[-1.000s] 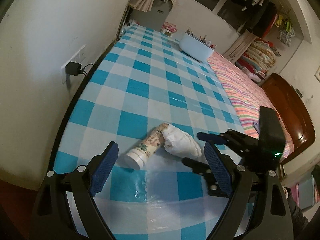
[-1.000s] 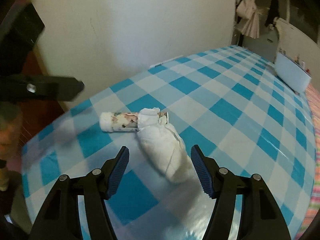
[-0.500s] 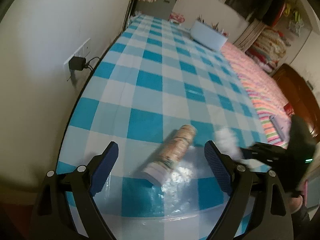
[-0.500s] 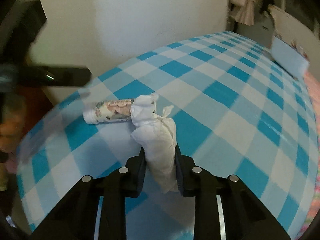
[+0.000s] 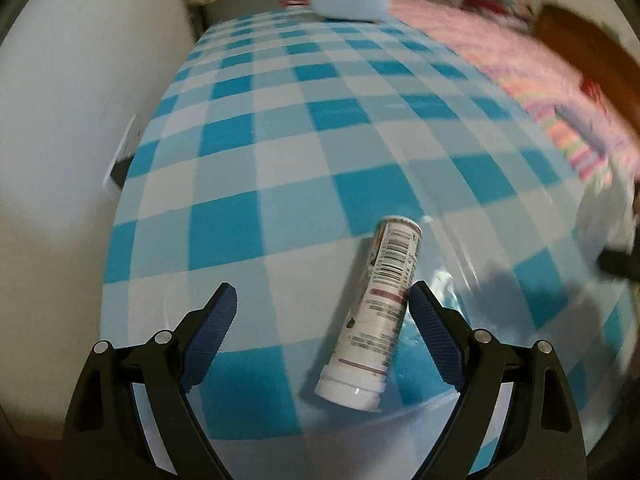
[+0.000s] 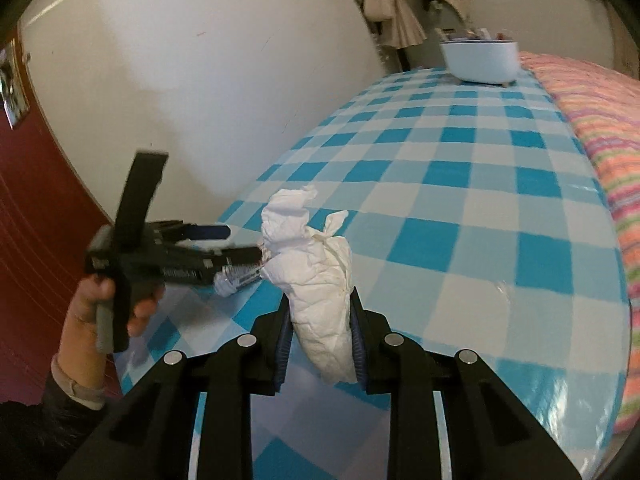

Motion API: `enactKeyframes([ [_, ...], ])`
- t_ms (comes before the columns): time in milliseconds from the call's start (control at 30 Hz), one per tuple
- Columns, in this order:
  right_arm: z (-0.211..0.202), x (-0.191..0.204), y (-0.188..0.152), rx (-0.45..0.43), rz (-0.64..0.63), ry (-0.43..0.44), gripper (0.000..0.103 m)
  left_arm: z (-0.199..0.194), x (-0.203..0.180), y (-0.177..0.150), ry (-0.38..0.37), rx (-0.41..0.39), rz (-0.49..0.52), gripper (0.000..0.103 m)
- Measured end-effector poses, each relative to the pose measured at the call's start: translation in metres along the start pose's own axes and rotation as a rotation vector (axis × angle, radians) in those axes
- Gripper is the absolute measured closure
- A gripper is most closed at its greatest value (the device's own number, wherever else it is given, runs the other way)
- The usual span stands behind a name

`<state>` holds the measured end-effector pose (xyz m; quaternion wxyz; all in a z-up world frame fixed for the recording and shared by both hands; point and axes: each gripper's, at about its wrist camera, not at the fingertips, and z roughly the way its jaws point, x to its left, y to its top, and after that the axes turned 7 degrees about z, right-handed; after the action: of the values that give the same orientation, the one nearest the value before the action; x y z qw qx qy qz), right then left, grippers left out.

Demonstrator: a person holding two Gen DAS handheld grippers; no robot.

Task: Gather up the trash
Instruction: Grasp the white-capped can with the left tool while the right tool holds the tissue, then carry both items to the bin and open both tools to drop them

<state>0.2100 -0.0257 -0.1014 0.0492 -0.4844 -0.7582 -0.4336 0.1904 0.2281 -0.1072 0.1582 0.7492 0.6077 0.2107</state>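
1. Trash on the checked tablecloth (image 5: 280, 152) comes in two pieces: a printed tube (image 5: 380, 312) and a crumpled white tissue wad (image 6: 320, 280).
2. At the far left of the right wrist view, a person's hand (image 6: 100, 304) grips the handle of the left gripper (image 5: 320, 312), which reaches over the near end of the table.
3. In the left wrist view, the left gripper's jaws stand wide and released, grasping nothing.
4. Between them lies the printed tube, flat on the cloth near the table's front edge, its white cap toward the camera and its barcode up.
5. The tube sits much closer to the right-hand finger (image 5: 436, 336) than to the other; whether they touch cannot be told.
6. Further right, the right gripper (image 6: 320, 344) is clenched on the tissue wad, its blue pads pressing both sides.
7. The wad stands up out of the jaws, raised clear of the cloth.
8. A pale tub (image 6: 480, 60) stands at the table's far end, beside a striped blanket (image 6: 600, 128).
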Motion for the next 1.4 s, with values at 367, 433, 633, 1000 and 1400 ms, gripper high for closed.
enactKeyframes([
  [367,-0.032,-0.009,-0.005,-0.082,0.052,0.012,0.077,0.010,-0.033,0.001,0.059,0.038,0.097,0.057],
  [433,-0.035,-0.010,-0.007,-0.089,0.051,0.010,0.077,0.010,-0.033,0.002,0.044,0.038,0.083,0.062],
  [633,-0.039,-0.015,-0.010,-0.102,0.065,-0.006,0.077,0.011,-0.033,0.004,0.008,0.032,0.032,0.073],
  [1000,-0.059,-0.024,-0.009,-0.164,0.077,-0.027,0.077,-0.005,-0.035,0.013,-0.032,-0.045,-0.058,0.075],
  [1400,-0.085,-0.042,-0.017,-0.218,0.087,-0.094,0.077,-0.034,-0.075,0.021,-0.091,-0.144,-0.065,0.075],
])
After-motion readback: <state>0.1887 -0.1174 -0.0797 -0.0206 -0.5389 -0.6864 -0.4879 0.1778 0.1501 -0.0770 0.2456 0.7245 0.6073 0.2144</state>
